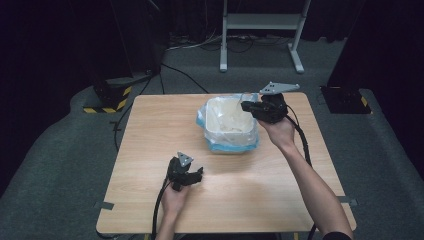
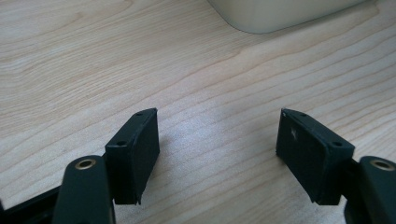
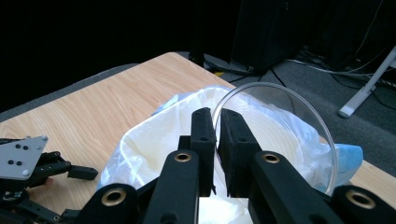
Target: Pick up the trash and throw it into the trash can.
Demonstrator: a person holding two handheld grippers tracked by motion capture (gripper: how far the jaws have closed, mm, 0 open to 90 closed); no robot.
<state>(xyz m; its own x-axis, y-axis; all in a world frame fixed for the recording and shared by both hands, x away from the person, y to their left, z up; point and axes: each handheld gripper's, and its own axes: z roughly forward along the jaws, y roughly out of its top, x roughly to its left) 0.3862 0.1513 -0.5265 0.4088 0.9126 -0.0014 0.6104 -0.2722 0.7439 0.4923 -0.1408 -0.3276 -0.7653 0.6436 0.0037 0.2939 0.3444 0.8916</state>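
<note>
A white bin (image 1: 216,103) lined with a thin clear-and-blue plastic bag (image 3: 154,144) stands at the back middle of the wooden table (image 1: 150,130). Over the bin's right rim my right gripper (image 1: 246,106) (image 3: 217,114) is shut on the edge of a clear round plastic dish (image 3: 289,116), which it holds upright above the open bag. My left gripper (image 1: 199,174) (image 2: 215,113) rests low over the bare wood near the front, open, with nothing between its jaws. The bin's lower wall (image 2: 280,14) shows ahead of it.
Behind the table stand a white metal frame (image 1: 260,22) and a dark stand with a yellow-black striped base (image 1: 107,97). Another dark base (image 1: 345,97) sits on the grey carpet at the right. Cables run across the floor.
</note>
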